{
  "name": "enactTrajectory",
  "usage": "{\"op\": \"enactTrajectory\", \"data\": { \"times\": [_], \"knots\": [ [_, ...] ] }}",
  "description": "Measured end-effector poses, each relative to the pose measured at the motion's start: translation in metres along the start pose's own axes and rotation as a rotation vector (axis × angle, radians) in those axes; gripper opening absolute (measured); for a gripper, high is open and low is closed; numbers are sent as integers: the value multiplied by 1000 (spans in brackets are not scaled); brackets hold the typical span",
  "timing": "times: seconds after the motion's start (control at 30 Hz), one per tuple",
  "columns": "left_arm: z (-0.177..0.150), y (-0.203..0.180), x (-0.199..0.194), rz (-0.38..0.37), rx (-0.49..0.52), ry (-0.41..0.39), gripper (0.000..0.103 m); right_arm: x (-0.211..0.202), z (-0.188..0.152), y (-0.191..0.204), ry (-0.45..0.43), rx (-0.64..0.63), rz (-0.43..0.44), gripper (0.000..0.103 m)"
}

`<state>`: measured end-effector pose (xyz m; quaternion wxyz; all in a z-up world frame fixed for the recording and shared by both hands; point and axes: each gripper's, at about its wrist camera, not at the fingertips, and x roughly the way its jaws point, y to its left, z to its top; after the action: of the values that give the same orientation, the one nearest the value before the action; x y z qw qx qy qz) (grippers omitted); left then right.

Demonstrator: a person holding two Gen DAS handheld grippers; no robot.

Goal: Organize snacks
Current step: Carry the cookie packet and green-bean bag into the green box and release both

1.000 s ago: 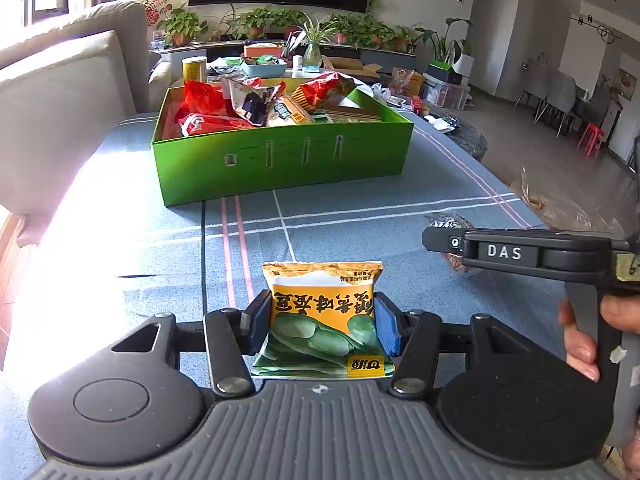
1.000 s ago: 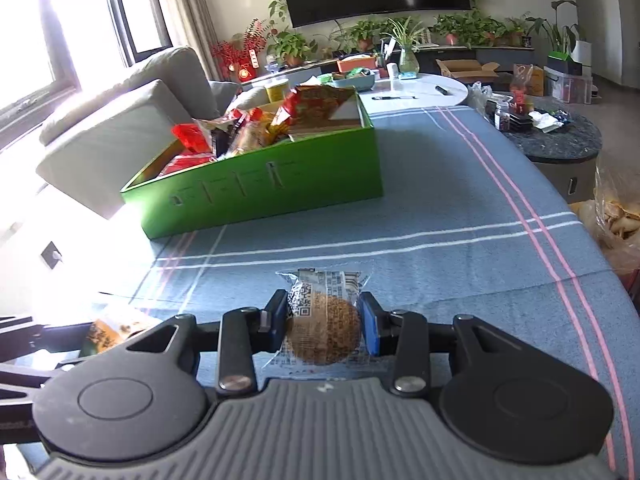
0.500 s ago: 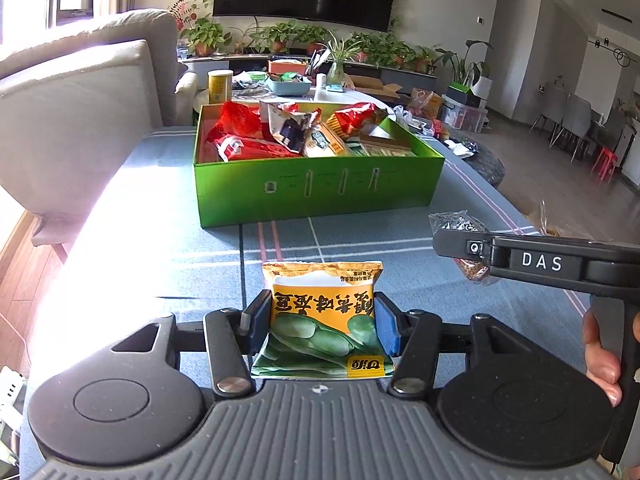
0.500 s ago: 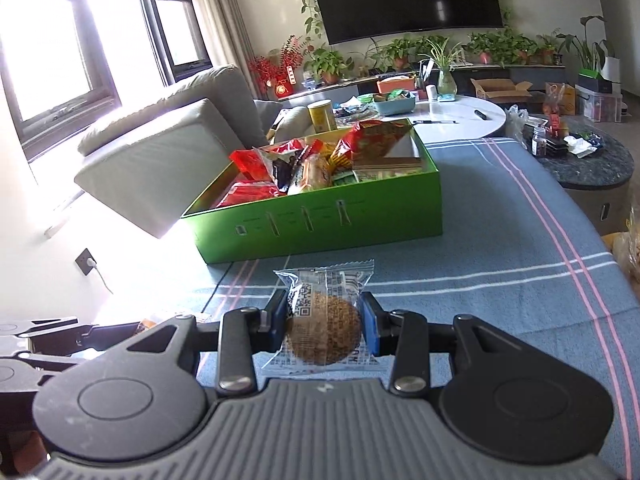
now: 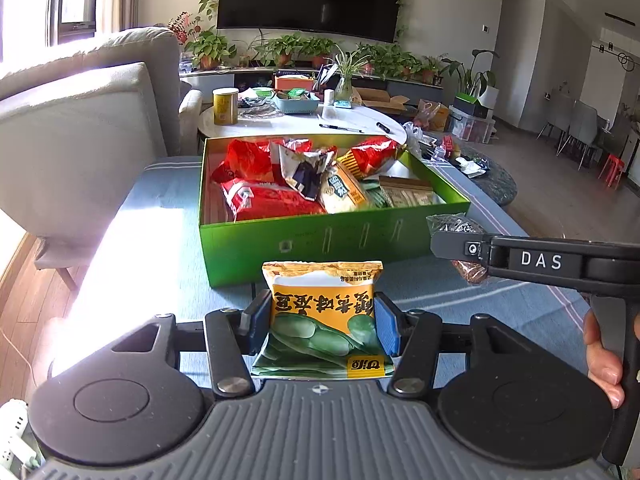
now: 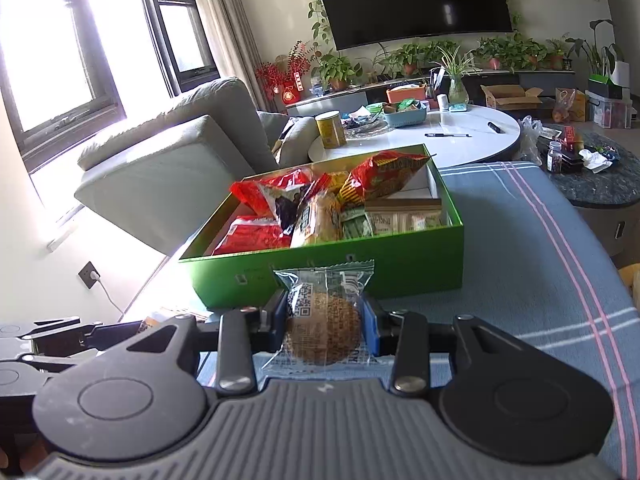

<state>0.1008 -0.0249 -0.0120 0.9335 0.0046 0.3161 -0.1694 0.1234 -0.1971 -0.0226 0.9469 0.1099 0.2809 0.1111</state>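
Transport step: left hand-held gripper [image 5: 322,326] grasps the yellow-green bean snack packet [image 5: 323,322], right hand-held gripper [image 6: 325,322] the clear-wrapped round brown cake [image 6: 323,330]; next, lift both over the open green cardboard box [image 6: 420,258] and release.

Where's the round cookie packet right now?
Right wrist view, centre: the cookie packet is clamped in the right gripper, just short of the green box.

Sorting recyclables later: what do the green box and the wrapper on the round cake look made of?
Green box: likely glossy coated cardboard; thin straight walls, slight sheen. Round cake wrapper: clear plastic film; the cake shows through, and its top seal is crimped.
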Motion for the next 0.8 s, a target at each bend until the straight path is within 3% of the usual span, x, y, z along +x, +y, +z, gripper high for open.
{"op": "enactTrajectory", "data": {
  "times": [0.8],
  "knots": [
    [57,1,53,21,5,-6,50,39,46,-27,-17,37,-45,93]
  ]
}}
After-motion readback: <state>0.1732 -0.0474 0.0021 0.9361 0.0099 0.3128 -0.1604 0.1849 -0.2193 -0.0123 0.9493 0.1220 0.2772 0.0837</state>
